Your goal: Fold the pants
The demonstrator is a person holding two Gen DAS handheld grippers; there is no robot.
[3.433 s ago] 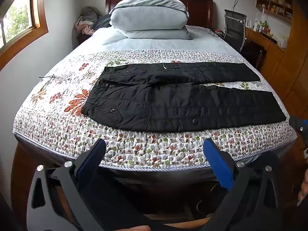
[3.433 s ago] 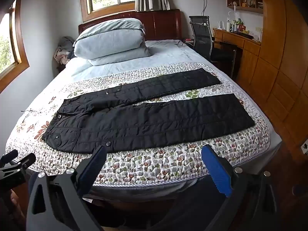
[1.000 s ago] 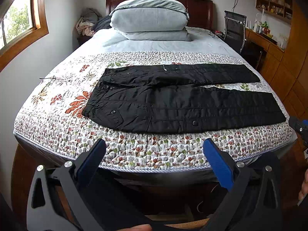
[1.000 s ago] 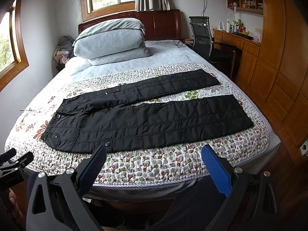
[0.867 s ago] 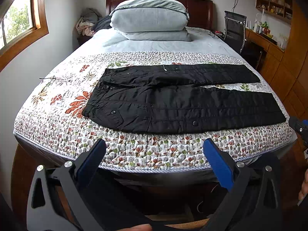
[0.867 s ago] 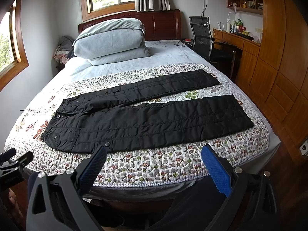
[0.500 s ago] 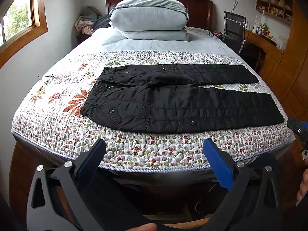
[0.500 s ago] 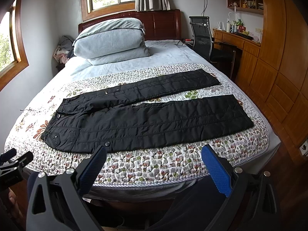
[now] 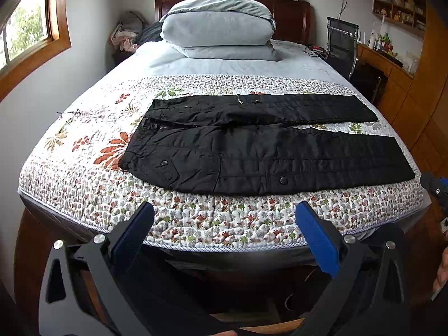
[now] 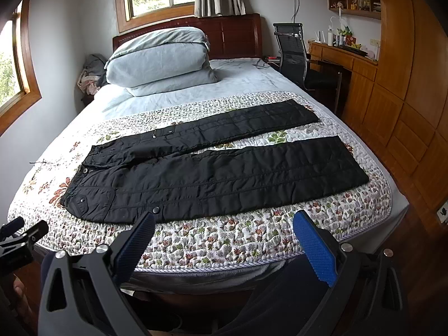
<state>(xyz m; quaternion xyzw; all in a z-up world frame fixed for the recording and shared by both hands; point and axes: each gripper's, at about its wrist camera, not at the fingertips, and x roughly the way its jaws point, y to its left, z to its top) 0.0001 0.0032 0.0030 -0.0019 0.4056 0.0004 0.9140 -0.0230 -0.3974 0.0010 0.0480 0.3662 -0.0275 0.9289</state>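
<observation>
Jaws of both grippers spread, empty; black pants [image 9: 260, 151] flat on quilt [image 9: 84, 168]

A floral quilt [image 9: 84, 168] covers the near part of the bed [image 10: 252, 81]. Two grey pillows [image 9: 217, 25] are stacked against the dark headboard [image 10: 238, 36]. A black chair [image 10: 294, 50] stands by the wooden desk [image 10: 344, 58], with shelves [image 10: 354, 0] above and clothes [image 9: 126, 33] heaped in the far left corner.

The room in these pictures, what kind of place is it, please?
A home bedroom, most likely. The pants lie flat on a bed with a floral quilt, a folded duvet sits by the wooden headboard, and a desk with an office chair stands at one side.
</observation>
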